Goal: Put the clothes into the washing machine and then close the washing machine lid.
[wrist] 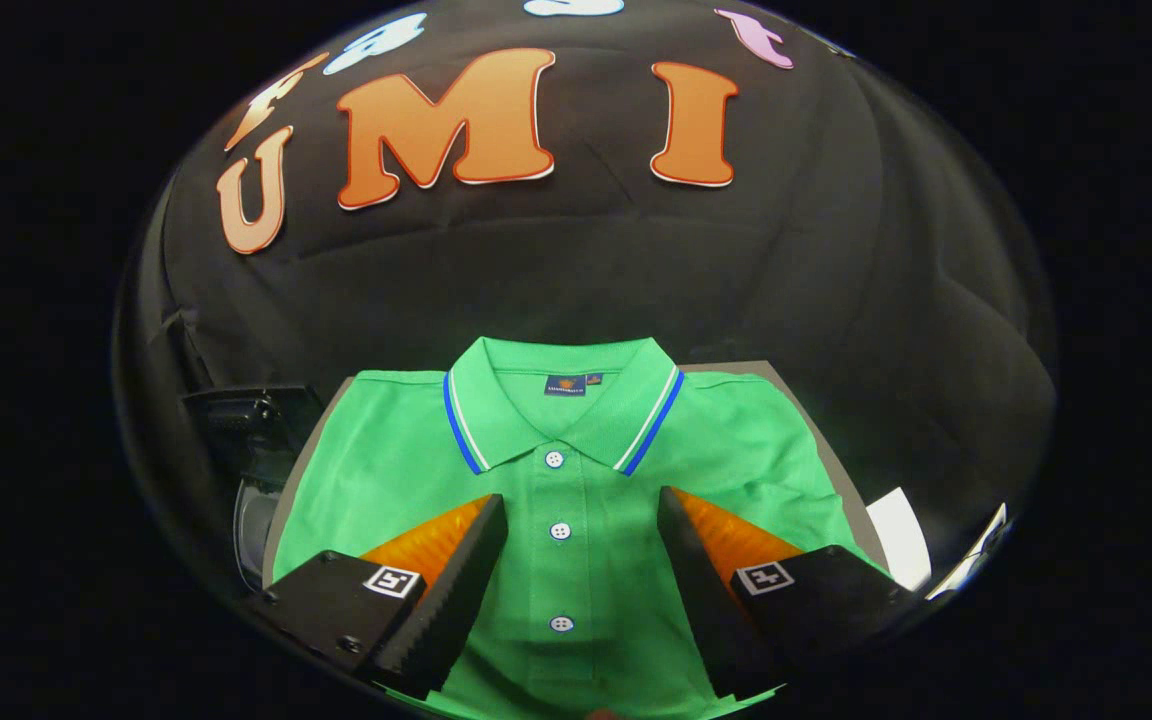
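Gripper (576, 535) fingers spread apart above green polo shirt (576, 470), gripping nothing. Shirt lies flat, folded, on grey board (816, 420); button row sits between fingers, collar far. Dark machine part (246, 430) at far left, identity unclear. Risks: pinching single layer, so shirt unfolds, drags, snags board edge; fingers sliding off smooth fabric; sleeve trailing outside washer.

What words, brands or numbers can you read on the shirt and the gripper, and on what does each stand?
Neck label inside the polo shirt collar: too small and blurred to read.
Square markers on the gripper: coded patterns, no words or numbers.
Nothing else is readable; the gripper is open, its fingers on either side of the shirt's button strip.
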Demonstrator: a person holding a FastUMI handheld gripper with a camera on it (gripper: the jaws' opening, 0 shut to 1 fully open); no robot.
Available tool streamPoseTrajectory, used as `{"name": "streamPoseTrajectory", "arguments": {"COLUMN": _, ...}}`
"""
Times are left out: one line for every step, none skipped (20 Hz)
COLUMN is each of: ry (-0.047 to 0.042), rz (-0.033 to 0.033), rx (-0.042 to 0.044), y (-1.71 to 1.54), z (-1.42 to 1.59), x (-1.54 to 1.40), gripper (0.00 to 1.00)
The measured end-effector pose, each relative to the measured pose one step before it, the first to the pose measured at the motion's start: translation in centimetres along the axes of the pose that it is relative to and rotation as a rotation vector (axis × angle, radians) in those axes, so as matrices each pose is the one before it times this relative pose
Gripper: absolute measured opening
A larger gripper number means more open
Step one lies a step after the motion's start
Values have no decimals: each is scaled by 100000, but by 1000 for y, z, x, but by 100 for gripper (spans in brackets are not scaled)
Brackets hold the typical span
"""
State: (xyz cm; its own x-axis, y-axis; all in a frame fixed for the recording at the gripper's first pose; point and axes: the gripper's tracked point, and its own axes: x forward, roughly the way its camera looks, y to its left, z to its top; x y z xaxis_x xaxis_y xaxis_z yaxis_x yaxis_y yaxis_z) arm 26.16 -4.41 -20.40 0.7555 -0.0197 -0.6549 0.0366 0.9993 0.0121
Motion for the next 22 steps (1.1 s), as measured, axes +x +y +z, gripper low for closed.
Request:
{"name": "streamPoseTrajectory", "arguments": {"ry": 3589, "rz": -143, "rx": -1141, "y": 61, "z": -336, "x": 43, "gripper": 98}}
{"name": "streamPoseTrajectory", "arguments": {"ry": 1231, "rz": -121, "rx": 446, "y": 165, "z": 299, "x": 38, "gripper": 99}}
{"name": "streamPoseTrajectory", "arguments": {"ry": 3451, "rz": -707, "rx": 1032, "y": 42, "z": -262, "x": 44, "gripper": 99}}
{"name": "streamPoseTrajectory", "arguments": {"ry": 2808, "rz": -647, "rx": 1378, "y": -21, "z": 188, "x": -270, "gripper": 99}}
{"name": "streamPoseTrajectory", "arguments": {"ry": 3362, "rz": -183, "rx": -235, "y": 44, "z": -63, "x": 147, "gripper": 99}}
{"name": "streamPoseTrajectory", "arguments": {"ry": 2902, "rz": -21, "rx": -51, "y": -97, "z": -118, "x": -37, "gripper": 99}}
{"name": "streamPoseTrajectory", "arguments": {"ry": 2403, "rz": -159, "rx": 132, "y": 157, "z": -12, "x": 104, "gripper": 100}}
{"name": "streamPoseTrajectory", "arguments": {"ry": 2056, "rz": -145, "rx": -506, "y": -23, "z": -2, "x": -1, "gripper": 100}}
{"name": "streamPoseTrajectory", "arguments": {"ry": 1572, "rz": 0, "rx": -1096, "y": 51, "z": -5, "x": -48, "gripper": 100}}
{"name": "streamPoseTrajectory", "arguments": {"ry": 1697, "rz": 73, "rx": -697, "y": -87, "z": 14, "x": -103, "gripper": 100}}
{"name": "streamPoseTrajectory", "arguments": {"ry": 1250, "rz": -360, "rx": 875, "y": 86, "z": -56, "x": 83, "gripper": 100}}
{"name": "streamPoseTrajectory", "arguments": {"ry": 1181, "rz": -203, "rx": -301, "y": 81, "z": -22, "x": 69, "gripper": 99}}
{"name": "streamPoseTrajectory", "arguments": {"ry": 252, "rz": 267, "rx": -1037, "y": 95, "z": 67, "x": 13, "gripper": 98}}
{"name": "streamPoseTrajectory", "arguments": {"ry": 392, "rz": -151, "rx": -566, "y": 116, "z": -43, "x": 41, "gripper": 97}}
{"name": "streamPoseTrajectory", "arguments": {"ry": -105, "rz": 292, "rx": -389, "y": 88, "z": -31, "x": -345, "gripper": 94}}
{"name": "streamPoseTrajectory", "arguments": {"ry": 402, "rz": 510, "rx": -859, "y": 239, "z": -91, "x": 135, "gripper": 91}}
{"name": "streamPoseTrajectory", "arguments": {"ry": 253, "rz": -465, "rx": -163, "y": -51, "z": 64, "x": -196, "gripper": 85}}
{"name": "streamPoseTrajectory", "arguments": {"ry": -26, "rz": 265, "rx": -513, "y": 308, "z": 278, "x": -37, "gripper": 81}}
{"name": "streamPoseTrajectory", "arguments": {"ry": 884, "rz": -377, "rx": -795, "y": -50, "z": -385, "x": 146, "gripper": 78}}
{"name": "streamPoseTrajectory", "arguments": {"ry": 644, "rz": 1191, "rx": -1040, "y": 187, "z": -133, "x": -18, "gripper": 77}}
{"name": "streamPoseTrajectory", "arguments": {"ry": 585, "rz": -378, "rx": -540, "y": 192, "z": 90, "x": -161, "gripper": 73}}
{"name": "streamPoseTrajectory", "arguments": {"ry": 703, "rz": -88, "rx": -1212, "y": -171, "z": 122, "x": 211, "gripper": 69}}
